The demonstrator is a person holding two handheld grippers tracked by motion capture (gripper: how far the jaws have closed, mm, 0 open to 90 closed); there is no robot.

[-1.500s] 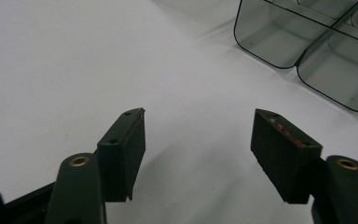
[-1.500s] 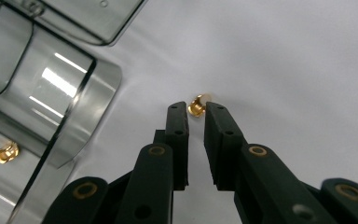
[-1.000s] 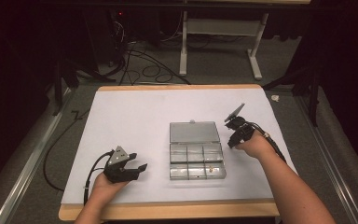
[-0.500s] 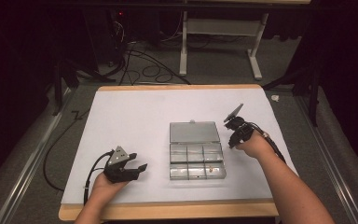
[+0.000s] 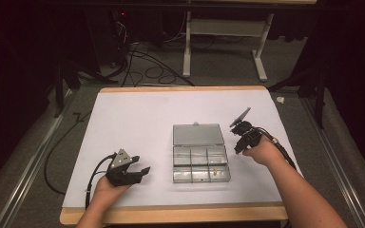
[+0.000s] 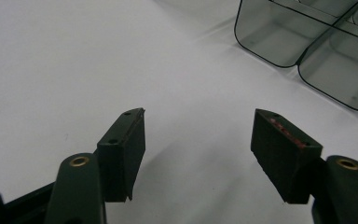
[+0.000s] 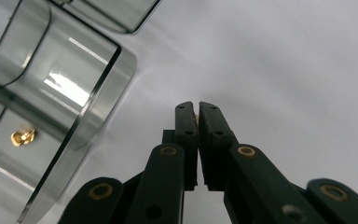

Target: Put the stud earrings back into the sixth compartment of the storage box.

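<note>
A clear plastic compartment box point(image 5: 200, 164) lies at mid-table with its lid point(image 5: 198, 134) folded open behind it. One small brass piece point(image 5: 214, 173) rests in a front compartment; the right gripper view shows it through the box wall point(image 7: 22, 136). My right gripper point(image 5: 238, 148) hovers just beside the box's right edge, its jaws pressed together on a sliver of brass-coloured piece point(image 7: 196, 120). My left gripper point(image 5: 142, 170) rests low at the front left, well apart from the box, open with nothing between its fingers point(image 6: 126, 144). The box corner point(image 6: 307, 42) lies ahead of it.
A white sheet point(image 5: 138, 118) covers the wooden table, whose front edge point(image 5: 171, 213) runs near both forearms. Cables point(image 5: 95, 175) trail from the left gripper over the sheet. Beyond the table's far edge stand a desk frame point(image 5: 228, 42) and floor cables.
</note>
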